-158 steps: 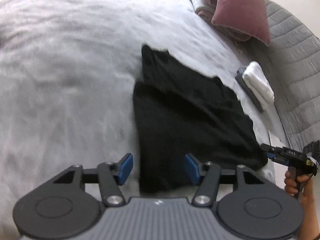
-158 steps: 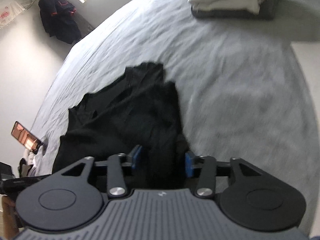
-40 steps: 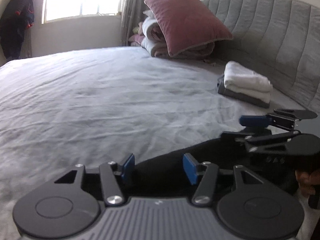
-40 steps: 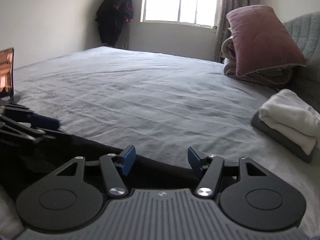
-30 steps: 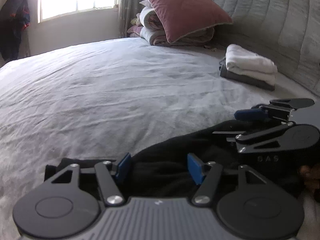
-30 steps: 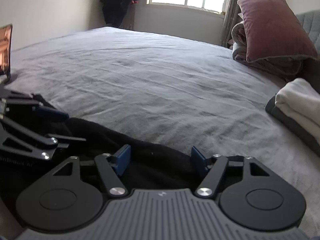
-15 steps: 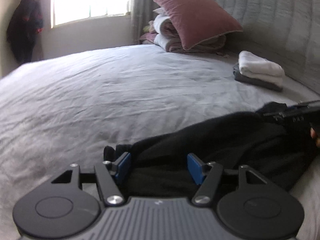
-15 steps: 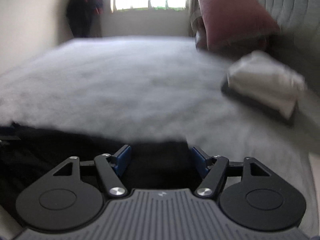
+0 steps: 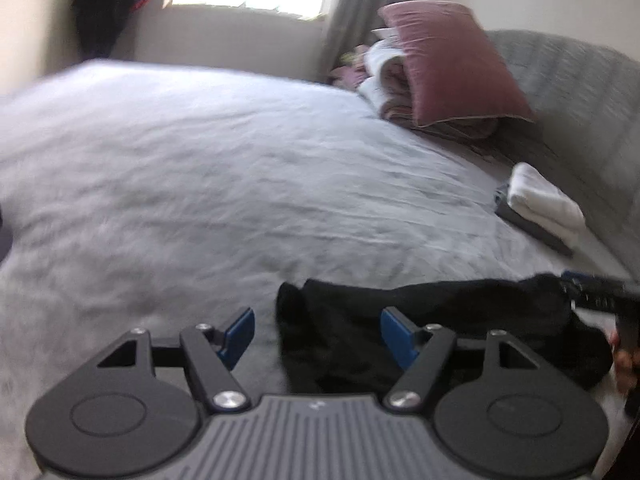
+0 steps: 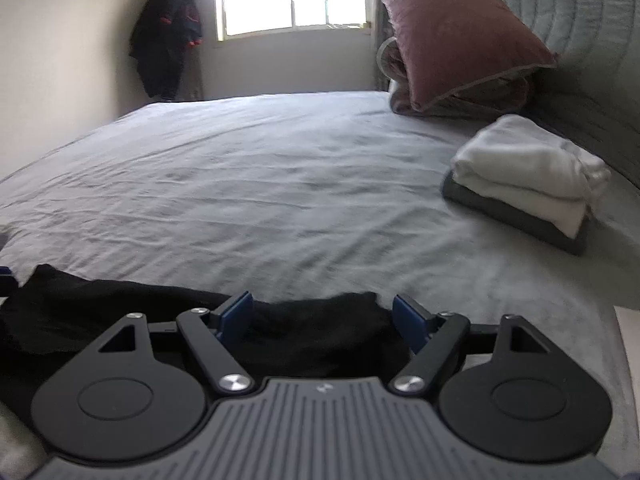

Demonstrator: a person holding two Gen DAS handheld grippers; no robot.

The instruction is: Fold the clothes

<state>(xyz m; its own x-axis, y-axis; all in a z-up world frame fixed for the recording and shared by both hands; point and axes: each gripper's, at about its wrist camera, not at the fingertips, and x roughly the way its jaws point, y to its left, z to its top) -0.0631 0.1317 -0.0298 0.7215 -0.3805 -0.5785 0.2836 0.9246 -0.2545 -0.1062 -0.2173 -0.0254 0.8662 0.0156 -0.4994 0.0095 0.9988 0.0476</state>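
A black garment [image 9: 440, 312] lies in a long low band on the grey bed sheet [image 9: 240, 184], near the bed's front edge. My left gripper [image 9: 318, 334] is open above the garment's left end; the cloth sits between the blue pads [image 9: 238, 332], nearer the right one, gripped by neither. My right gripper [image 10: 322, 318] is open too, and the garment's right end [image 10: 320, 336] lies between and below its fingers. In the left wrist view, the right gripper [image 9: 596, 290] shows at the far end of the cloth, held by a hand [image 9: 624, 360].
A stack of folded white cloth [image 10: 528, 168] on a dark grey folded piece lies at the right by the padded headboard [image 10: 592, 40]. A pink pillow [image 10: 460, 28] rests on rolled blankets at the back. A dark coat [image 10: 168, 36] hangs by the window.
The left gripper has shifted left: the cloth that spanned both its fingers now ends between them, with bare sheet under the left finger. The right view has steadied over the garment's right end.
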